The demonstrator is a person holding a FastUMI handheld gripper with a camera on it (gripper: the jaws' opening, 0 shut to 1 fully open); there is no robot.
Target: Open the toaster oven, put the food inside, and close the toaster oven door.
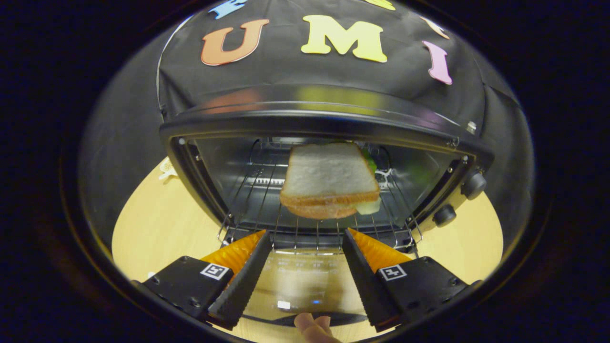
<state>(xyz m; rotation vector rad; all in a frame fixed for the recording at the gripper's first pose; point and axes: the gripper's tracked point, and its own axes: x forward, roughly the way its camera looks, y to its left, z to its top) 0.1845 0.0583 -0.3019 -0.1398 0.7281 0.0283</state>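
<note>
One sandwich [329, 183] sits on the toaster oven [314, 124] rack; my hand-held gripper [307, 238] is spread, holding nothing. I'd slip a finger under the lowered door [305, 286] and lift evenly.

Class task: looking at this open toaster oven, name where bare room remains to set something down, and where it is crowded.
The wire rack is bare left of the sandwich, up to the oven's left wall. The wooden table is bare left of the toaster oven. The hand-held gripper hangs open over the lowered glass door, a fingertip at its edge: crowded. Right of the sandwich, little rack remains.
</note>
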